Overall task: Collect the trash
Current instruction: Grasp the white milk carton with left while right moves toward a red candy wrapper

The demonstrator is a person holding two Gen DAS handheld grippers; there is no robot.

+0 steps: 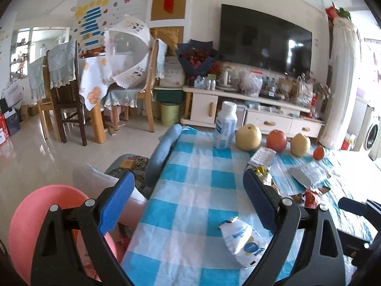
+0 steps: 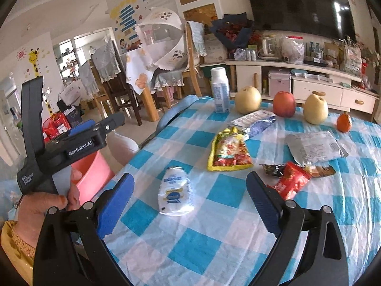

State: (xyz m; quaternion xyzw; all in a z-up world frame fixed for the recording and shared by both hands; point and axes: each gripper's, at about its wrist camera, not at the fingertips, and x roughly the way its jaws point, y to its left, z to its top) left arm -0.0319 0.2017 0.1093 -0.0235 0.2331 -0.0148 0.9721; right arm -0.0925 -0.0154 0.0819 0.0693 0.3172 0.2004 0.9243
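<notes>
Both tongs are gaping wide, gripping nothing: the right tongs [image 2: 188,205] are hovering around a crumpled white pouch [image 2: 175,194] lying flat on the checked-cloth bench [image 2: 202,250]. The left tongs [image 1: 188,202] are hanging over the bench's left edge, beside a smooth pink bin [image 1: 31,226]. Beyond the pouch, a glossy yellow wrapper [image 2: 228,152] and red wrapper [image 2: 291,182] are lying apart.

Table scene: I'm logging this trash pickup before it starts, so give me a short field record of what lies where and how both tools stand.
surface: blue checked tablecloth
trash: white pouch, yellow snack bag, red wrapper, silver packet, blue-white wrapper
not trash: pears, apple, small orange fruit in a row at the far edge
standing: white bottle, upright
bin: pink bucket beside the table
left tool: open, empty
right tool: open, empty, white pouch ahead
</notes>
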